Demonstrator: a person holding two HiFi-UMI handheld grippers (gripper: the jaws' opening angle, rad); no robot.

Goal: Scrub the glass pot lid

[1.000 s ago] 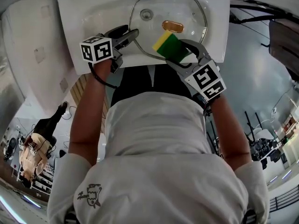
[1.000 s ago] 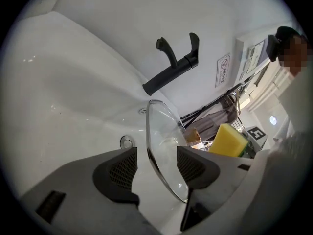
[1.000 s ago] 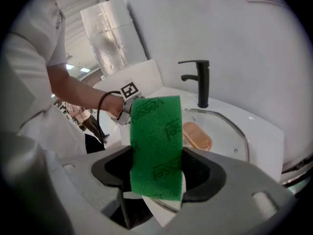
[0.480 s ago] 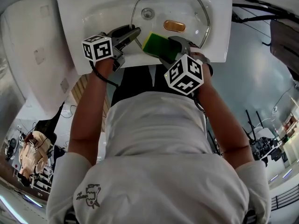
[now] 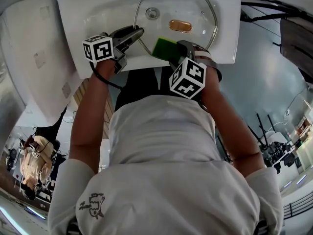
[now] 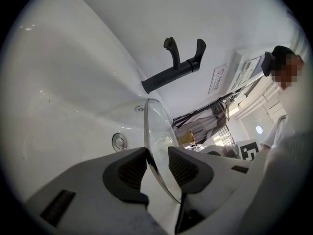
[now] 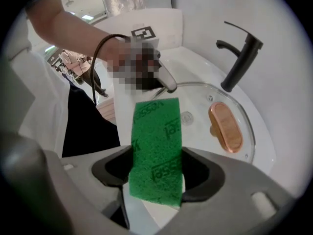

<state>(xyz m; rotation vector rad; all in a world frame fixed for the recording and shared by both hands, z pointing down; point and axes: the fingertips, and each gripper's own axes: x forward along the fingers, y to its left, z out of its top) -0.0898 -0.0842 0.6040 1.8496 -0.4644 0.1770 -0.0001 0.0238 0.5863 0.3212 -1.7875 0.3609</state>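
White sink (image 5: 98, 18) takes up the whole work area, its near edge against the person's body. Nearest of all, the right claw (image 7: 156, 173) pinches a green sponge (image 7: 156, 146) by its lower part, and most of the pad sticks out unsupported beyond the jaws. That long free end is the first risk: pressed hard on the glass, it would likely fold or twist out of the pinch rather than scrub.

Just beyond, at the lid's near-left edge, the left claw (image 6: 157, 166) is closing with the rim between its jaws. One pad sits at the rim, but the other does not clearly press yet, so the grip is not made. The bite looks shallow and lands on a thin, curved, smooth edge. If scrubbing starts before both pads bear, or the sponge pushes away from that claw, the lid (image 5: 195, 9) could swing or slide out.

It lies in the basin, over the drain (image 5: 152, 13), which shows through the glass. A slip would probably knock glass against the hard basin, with a chance of a chip or crack. Squeezing too hard on the rim carries a similar risk.

Further out, the copper handle (image 5: 180, 26) stands in the middle of the lid, and a wide stroke could snag the sponge on it. Farthest, the black tap (image 6: 173, 70) overhangs the basin, so a lid raised or tipped up could strike it.
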